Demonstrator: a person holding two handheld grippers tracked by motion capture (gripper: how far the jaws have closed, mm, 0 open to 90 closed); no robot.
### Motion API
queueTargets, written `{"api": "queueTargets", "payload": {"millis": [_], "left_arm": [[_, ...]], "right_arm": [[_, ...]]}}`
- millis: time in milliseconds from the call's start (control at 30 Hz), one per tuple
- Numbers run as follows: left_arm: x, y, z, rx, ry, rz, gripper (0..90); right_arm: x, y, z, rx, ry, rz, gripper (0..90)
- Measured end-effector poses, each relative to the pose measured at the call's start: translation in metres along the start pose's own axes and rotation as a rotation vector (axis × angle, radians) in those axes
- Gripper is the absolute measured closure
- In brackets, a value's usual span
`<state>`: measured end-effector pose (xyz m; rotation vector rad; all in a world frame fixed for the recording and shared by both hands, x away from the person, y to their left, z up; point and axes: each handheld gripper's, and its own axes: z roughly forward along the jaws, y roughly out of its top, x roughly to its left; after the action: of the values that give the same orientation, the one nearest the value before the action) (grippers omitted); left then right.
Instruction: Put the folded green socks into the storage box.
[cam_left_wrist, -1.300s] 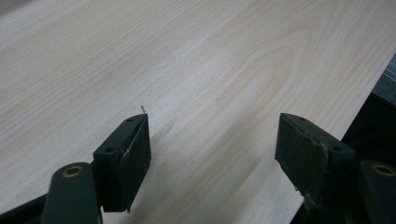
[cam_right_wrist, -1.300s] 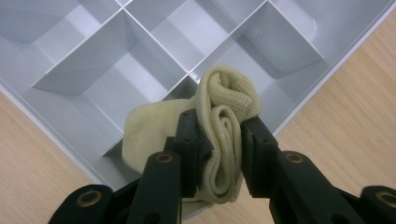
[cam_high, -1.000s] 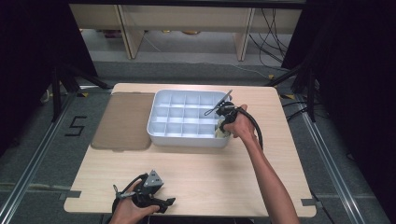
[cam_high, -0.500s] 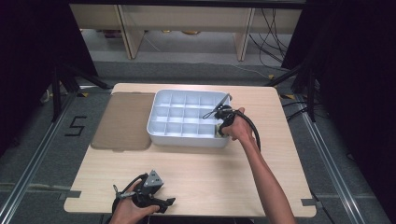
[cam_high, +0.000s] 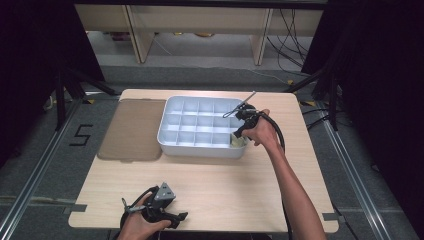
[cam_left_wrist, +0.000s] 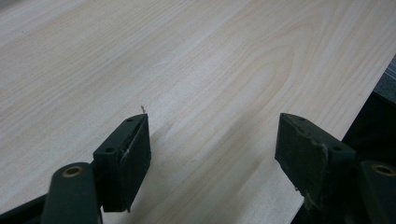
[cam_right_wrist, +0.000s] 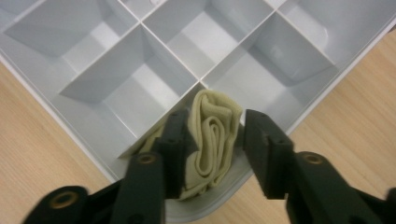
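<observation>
We had a folded cream cloth (cam_right_wrist: 212, 135) sitting in the near corner compartment of the white tray (cam_high: 170, 137). Our right gripper (cam_right_wrist: 210, 140) had just been opening around it, with a gap at one pad; the left gripper (cam_left_wrist: 210, 154) rested apart on the bench (cam_left_wrist: 187, 56). The cloth looked soft, light and floppy, best pinched across its folded bulk.

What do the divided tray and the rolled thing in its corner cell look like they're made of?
Divided tray: looks like moulded plastic, pale grey-white, smooth with a faint sheen and thin, even partition walls. Rolled thing: seems soft knit or woven fabric, matte cream-yellow, with folded layers and rounded edges; possibly a sock or cloth.
</observation>
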<state>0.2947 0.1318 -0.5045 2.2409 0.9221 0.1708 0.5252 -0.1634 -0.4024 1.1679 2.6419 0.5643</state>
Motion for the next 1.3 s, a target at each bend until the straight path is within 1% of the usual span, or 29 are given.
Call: {"api": "queueTargets", "payload": {"millis": [33,67,100,133,167,200,233,267,300,333,400,433,467,533,567,600,633,767,800,900,933,1000,1033,1067,1100,1133,1200,1267,1300], "left_arm": [[0.001,0.000,0.000,-0.007,0.000,0.010,26.2],[0.000,0.000,0.001,-0.005,0.000,-0.003,26.2],[0.001,0.000,0.000,0.003,-0.001,-0.001,26.2],[0.001,0.000,0.000,0.002,0.002,-0.002,26.2],[0.001,0.000,0.000,0.004,0.002,-0.001,26.2],[0.001,0.000,0.000,0.003,0.002,-0.001,26.2],[0.001,0.000,0.000,0.004,0.002,0.005,26.2],[0.001,0.000,0.000,0.003,-0.001,-0.001,26.2],[0.001,0.000,0.000,0.003,-0.002,-0.001,26.2],[0.000,0.000,0.000,0.004,-0.002,-0.001,26.2],[0.001,0.000,0.000,0.005,-0.003,0.001,26.2],[0.000,-0.001,0.001,-0.002,0.000,-0.008,26.2],[0.001,0.000,0.000,0.009,0.009,0.000,26.2],[0.000,-0.001,0.000,0.006,0.000,0.008,26.2],[0.001,0.000,-0.001,0.019,-0.001,0.013,26.2],[0.000,0.000,0.000,0.014,0.002,0.013,26.2],[0.000,0.000,0.000,0.010,0.011,0.011,26.2],[0.000,0.000,-0.001,0.012,0.001,0.012,26.2],[0.000,0.000,0.000,0.004,0.002,0.004,26.2],[0.000,0.000,-0.001,0.002,-0.001,0.014,26.2],[0.001,0.000,-0.001,0.011,0.000,0.024,26.2],[0.000,0.000,-0.001,0.003,0.000,0.009,26.2],[0.000,0.000,-0.001,0.002,0.001,0.007,26.2],[0.001,0.000,-0.002,0.013,0.002,0.019,26.2],[0.001,0.001,-0.002,0.011,0.001,0.025,26.2],[0.001,0.000,-0.002,0.004,0.002,0.016,26.2],[0.001,0.000,-0.001,-0.003,0.004,0.015,26.2],[0.001,0.000,-0.001,-0.003,0.002,0.020,26.2],[0.001,0.000,0.000,-0.003,0.002,0.020,26.2]], "right_arm": [[0.000,0.000,-0.001,0.000,0.015,0.006,68.6],[0.000,0.000,-0.001,0.001,0.024,0.008,73.5],[0.000,0.000,0.000,-0.007,0.020,-0.013,76.5],[0.001,0.000,0.001,-0.001,0.022,-0.020,78.5],[0.003,0.000,0.002,0.017,0.018,-0.001,81.3],[0.003,0.000,0.005,0.014,0.016,-0.023,83.3],[0.005,0.000,0.008,0.032,0.020,-0.016,84.5],[0.006,0.000,0.011,0.055,0.017,-0.010,85.1],[0.006,0.000,0.015,0.053,0.006,-0.033,85.3],[0.007,0.001,0.018,0.063,-0.002,-0.036,85.5],[0.008,0.000,0.024,0.082,0.004,-0.035,85.7],[0.008,0.000,0.027,0.076,0.002,-0.048,85.8],[0.009,0.000,0.031,0.092,0.000,-0.043,85.9],[0.011,0.000,0.036,0.108,-0.002,-0.039,86.0],[0.011,0.001,0.039,0.109,0.002,-0.043,86.1],[0.012,0.001,0.040,0.119,-0.001,-0.033,86.1],[0.012,0.000,0.042,0.127,-0.005,-0.035,86.2],[0.012,0.000,0.048,0.146,-0.004,-0.033,86.3],[0.012,0.000,0.049,0.151,-0.006,-0.037,86.3],[0.013,0.000,0.050,0.150,-0.005,-0.030,86.1],[0.012,0.000,0.049,0.150,-0.004,-0.028,85.9],[0.010,0.000,0.046,0.137,0.008,-0.027,84.8],[0.009,-0.001,0.044,0.126,0.013,-0.020,83.7],[0.008,-0.001,0.041,0.118,0.019,-0.009,82.3],[0.007,-0.001,0.038,0.101,0.018,-0.011,81.1],[0.005,-0.002,0.036,0.086,0.021,-0.011,79.9],[0.003,-0.002,0.029,0.069,0.030,0.038,78.3],[0.000,-0.002,0.023,0.052,0.032,0.045,76.3],[-0.002,-0.002,0.020,0.034,0.024,0.038,76.0]]}}
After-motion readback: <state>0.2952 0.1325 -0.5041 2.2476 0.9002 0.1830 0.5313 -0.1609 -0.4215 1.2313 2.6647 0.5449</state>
